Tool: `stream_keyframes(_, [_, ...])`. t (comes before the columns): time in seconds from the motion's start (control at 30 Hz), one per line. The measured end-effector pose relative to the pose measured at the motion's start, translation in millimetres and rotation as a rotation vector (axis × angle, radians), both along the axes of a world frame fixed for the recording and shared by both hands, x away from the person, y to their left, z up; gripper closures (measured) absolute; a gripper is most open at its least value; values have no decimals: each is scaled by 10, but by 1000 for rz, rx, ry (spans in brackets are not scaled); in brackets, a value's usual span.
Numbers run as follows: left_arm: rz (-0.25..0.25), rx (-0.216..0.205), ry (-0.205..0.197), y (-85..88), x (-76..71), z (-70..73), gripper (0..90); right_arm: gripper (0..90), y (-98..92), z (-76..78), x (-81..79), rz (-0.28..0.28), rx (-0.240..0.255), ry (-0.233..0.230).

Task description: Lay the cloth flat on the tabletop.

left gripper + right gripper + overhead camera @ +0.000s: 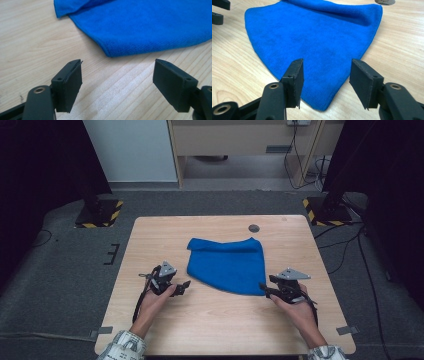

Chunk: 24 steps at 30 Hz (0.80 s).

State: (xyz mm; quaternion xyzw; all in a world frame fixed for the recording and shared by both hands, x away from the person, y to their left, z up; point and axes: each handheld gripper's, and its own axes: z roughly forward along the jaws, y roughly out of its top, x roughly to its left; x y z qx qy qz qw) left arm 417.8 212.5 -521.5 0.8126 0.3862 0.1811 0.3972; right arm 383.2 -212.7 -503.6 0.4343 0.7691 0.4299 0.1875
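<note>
Both grippers, left (184, 285) and right (263, 289), stand released beside the cloth (227, 265); the right gripper view shows the cloth's corner between its jaws

We are viewing a light wooden table (220, 320) sitting on grey carpet (65, 270). Two black stands on yellow-black striped bases (99, 213) are flanking it at upper left and upper right. A pale wooden cabinet (240, 140) is standing at top centre, with cables (350, 245) trailing at right.
</note>
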Motion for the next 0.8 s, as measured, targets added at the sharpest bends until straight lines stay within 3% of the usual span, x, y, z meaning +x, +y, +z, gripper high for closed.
stream_keyframes(0.13, [6, -13, 11, 2, 10, -17, 198, 494, -32, -35, 5, -8, 1, 16])
stream_keyframes(0.37, [-33, 44, 23, -119, 9, -84, 210, 552, -20, -98, 17, 24, -25, 52])
stream_keyframes(0.8, [-4, 42, 44, -276, 150, -110, 241, 402, 30, -159, 13, 49, -35, 100])
